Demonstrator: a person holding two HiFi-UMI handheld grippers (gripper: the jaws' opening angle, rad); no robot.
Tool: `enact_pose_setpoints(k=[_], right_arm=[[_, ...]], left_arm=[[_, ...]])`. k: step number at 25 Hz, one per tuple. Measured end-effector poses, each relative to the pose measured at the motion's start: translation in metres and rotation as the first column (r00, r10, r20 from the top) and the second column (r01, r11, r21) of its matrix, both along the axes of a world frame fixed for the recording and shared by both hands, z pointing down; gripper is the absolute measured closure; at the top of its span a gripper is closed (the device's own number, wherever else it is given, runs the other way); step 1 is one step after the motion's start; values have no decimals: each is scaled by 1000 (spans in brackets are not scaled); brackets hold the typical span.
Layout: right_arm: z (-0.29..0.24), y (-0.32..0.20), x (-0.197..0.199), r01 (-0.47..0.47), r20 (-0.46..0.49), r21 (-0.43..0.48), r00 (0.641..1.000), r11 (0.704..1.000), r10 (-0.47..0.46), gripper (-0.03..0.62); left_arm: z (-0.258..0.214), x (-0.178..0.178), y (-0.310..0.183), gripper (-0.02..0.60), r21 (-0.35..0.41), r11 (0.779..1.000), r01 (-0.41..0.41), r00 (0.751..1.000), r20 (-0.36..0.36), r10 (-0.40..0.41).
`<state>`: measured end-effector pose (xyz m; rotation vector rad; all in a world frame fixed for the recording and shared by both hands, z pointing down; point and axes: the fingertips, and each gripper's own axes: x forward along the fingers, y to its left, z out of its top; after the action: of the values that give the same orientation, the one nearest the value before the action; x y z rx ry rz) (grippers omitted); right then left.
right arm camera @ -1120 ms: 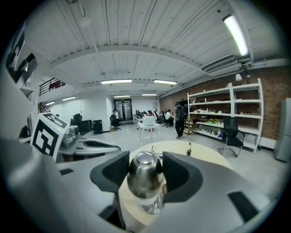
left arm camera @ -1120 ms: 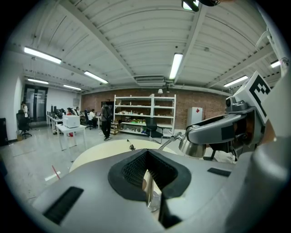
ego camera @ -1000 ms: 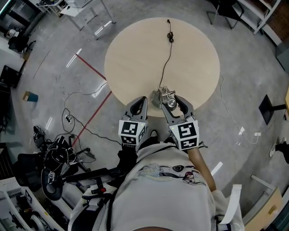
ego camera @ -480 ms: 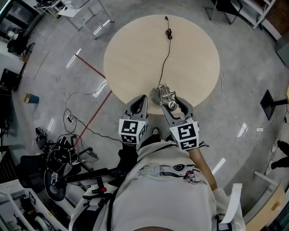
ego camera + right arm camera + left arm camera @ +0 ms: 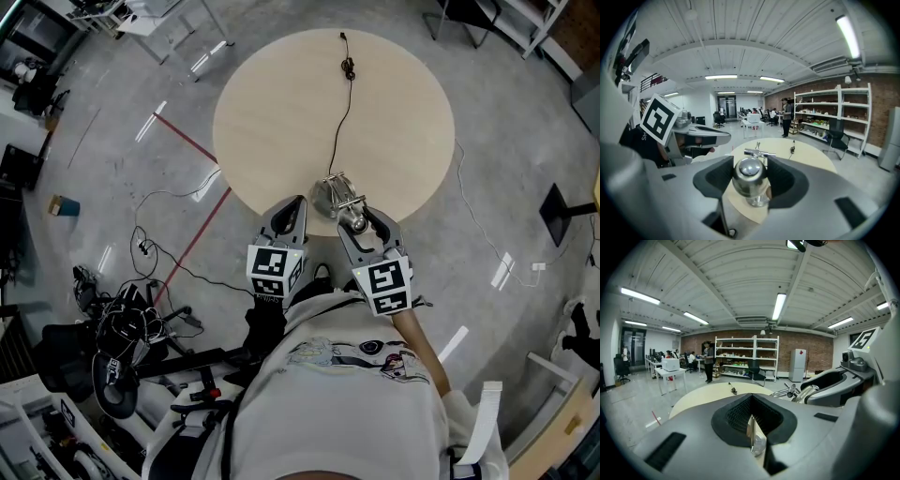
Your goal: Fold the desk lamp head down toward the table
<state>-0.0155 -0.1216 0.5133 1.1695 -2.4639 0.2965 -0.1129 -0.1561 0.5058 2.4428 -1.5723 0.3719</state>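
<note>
A chrome desk lamp (image 5: 330, 198) stands at the near edge of the round beige table (image 5: 281, 112). Its black cable (image 5: 341, 117) runs across the tabletop to the far side. My right gripper (image 5: 354, 218) is shut on the lamp's rounded chrome head (image 5: 749, 176), which fills the gap between the jaws above the lamp's jointed arm (image 5: 759, 152). My left gripper (image 5: 292, 206) hovers just left of the lamp at the table's edge, apart from it. Its jaws (image 5: 752, 427) meet with nothing held. The lamp's arm (image 5: 794, 391) shows to its right.
Loose cables (image 5: 155, 248) and a red tape line (image 5: 192, 239) lie on the grey floor left of the table. A black office chair base (image 5: 112, 356) stands at the lower left. Shelving (image 5: 747, 357), desks and people are far across the room.
The right gripper, with the lamp head in it, has drawn slightly toward the person. The left gripper has stayed put.
</note>
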Motion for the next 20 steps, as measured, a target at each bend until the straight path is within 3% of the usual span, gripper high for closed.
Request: enact_pose_setpoints(k=[20], right_arm=[[26,11,2,9,-50,-46,999,999,-11,361]], left_arm=[[3,0,-4,580,-19,1000,-12,1000,-2,12]])
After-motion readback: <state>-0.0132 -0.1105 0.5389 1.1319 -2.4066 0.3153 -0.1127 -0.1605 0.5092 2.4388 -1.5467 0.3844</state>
